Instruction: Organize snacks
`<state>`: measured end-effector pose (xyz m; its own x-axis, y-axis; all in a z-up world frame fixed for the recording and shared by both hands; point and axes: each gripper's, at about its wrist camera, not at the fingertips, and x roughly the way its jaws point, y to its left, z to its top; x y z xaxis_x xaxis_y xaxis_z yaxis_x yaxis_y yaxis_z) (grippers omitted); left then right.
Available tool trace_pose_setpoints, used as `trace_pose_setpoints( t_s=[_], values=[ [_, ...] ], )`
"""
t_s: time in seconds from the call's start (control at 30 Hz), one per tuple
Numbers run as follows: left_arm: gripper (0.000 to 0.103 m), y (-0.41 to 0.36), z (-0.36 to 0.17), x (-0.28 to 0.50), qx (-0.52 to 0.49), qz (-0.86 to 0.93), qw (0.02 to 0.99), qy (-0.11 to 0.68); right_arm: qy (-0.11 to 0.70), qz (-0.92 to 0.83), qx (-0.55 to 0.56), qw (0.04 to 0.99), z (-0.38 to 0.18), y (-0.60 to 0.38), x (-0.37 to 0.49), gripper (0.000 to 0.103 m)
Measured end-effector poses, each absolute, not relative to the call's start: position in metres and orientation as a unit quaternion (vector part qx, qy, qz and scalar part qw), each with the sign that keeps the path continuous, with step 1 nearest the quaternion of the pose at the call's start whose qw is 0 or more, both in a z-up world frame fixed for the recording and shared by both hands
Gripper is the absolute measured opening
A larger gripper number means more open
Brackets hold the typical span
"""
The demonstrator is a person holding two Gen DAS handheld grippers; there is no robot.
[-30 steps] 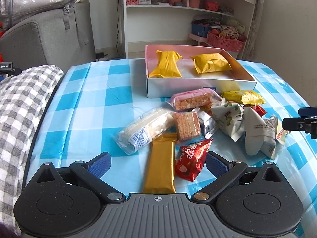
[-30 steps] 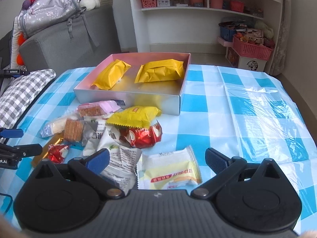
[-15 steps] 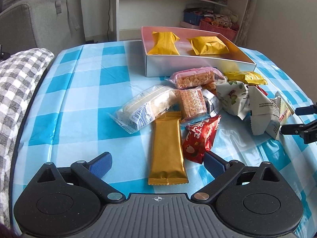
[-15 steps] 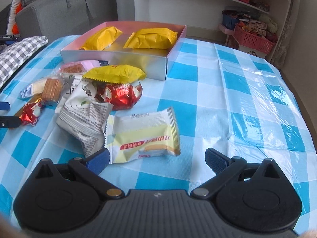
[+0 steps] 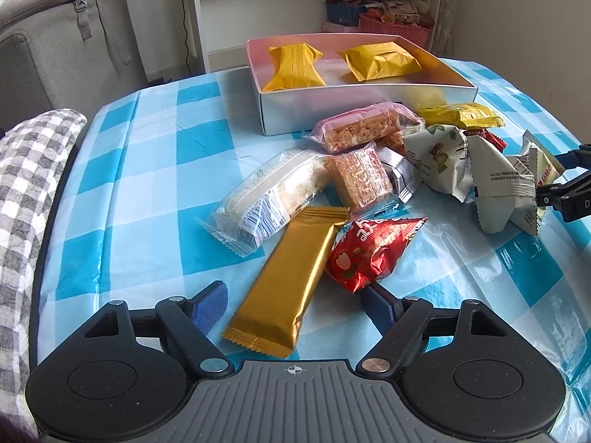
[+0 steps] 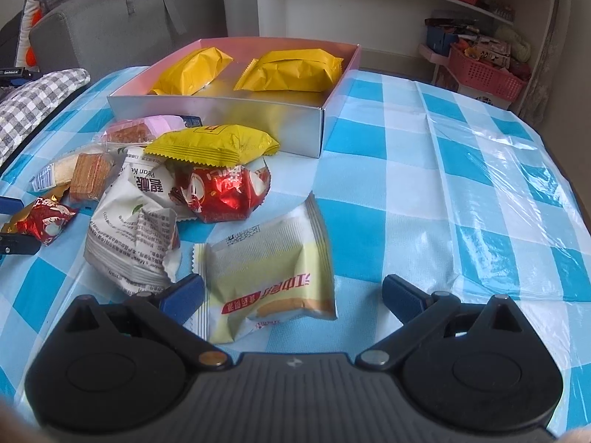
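Your left gripper: jaws spread wide, holding nothing. The near end of the gold bar lies between its fingers; the red foil packet rests just beside the right finger, contact not clear.

Left of the pile: clear-wrapped white cake, overlapped at its near edge by the gold bar. Next right, square crispy bar and, farther, pink-wrapped crispy bar.

Centre far: open box on the blue checked tablecloth, containing two yellow packets, one left and one right, apart from each other.

Right of the pile: white pecan packet, grey-white crumpled packet, small yellow packet near the box's front wall.

Your right gripper: jaws spread wide, gripping nothing. The pale yellow cake packet lies between its fingers, its left edge against the left finger; the right finger stands clear of it.

Shown only by the right wrist view: that cake packet in full, and the large red foil packet tucked under the small yellow one. Shown only by the left wrist view: the gold bar's full length and the white cake. Each view catches the other gripper's fingertips at its edge.
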<state>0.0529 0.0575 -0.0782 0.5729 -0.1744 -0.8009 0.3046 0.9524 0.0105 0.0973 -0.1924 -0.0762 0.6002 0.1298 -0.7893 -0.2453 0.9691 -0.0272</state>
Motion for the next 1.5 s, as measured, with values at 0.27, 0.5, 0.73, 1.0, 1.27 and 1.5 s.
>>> trace_pose_setpoints(
  t_s=[0.27, 0.5, 0.73, 1.0, 1.27, 1.5],
  values=[
    [0.08, 0.059, -0.079, 0.061, 0.08, -0.159, 0.882, 0.437, 0.423, 0.114, -0.067, 0.896, -0.077, -0.19, 0.101, 0.1],
    [0.053, 0.057, -0.072, 0.059, 0.062, -0.159, 0.874, 0.455, 0.418, 0.134, -0.068, 0.896, -0.071, -0.186, 0.097, 0.07],
    [0.034, 0.057, -0.07, 0.057, 0.065, -0.148, 0.875, 0.457, 0.424, 0.142, -0.067, 0.892, -0.065, -0.181, 0.09, 0.036],
    [0.032, 0.047, -0.071, 0.056, 0.087, -0.131, 0.879, 0.451, 0.449, 0.145, -0.038, 0.881, -0.059, -0.182, 0.09, 0.015],
    [0.034, 0.043, -0.073, 0.063, 0.085, -0.129, 0.882, 0.445, 0.452, 0.135, -0.039, 0.881, -0.053, -0.178, 0.087, 0.012],
    [0.027, 0.039, -0.07, 0.065, 0.068, -0.122, 0.881, 0.451, 0.45, 0.124, -0.023, 0.884, -0.046, -0.183, 0.088, 0.012]
  ],
)
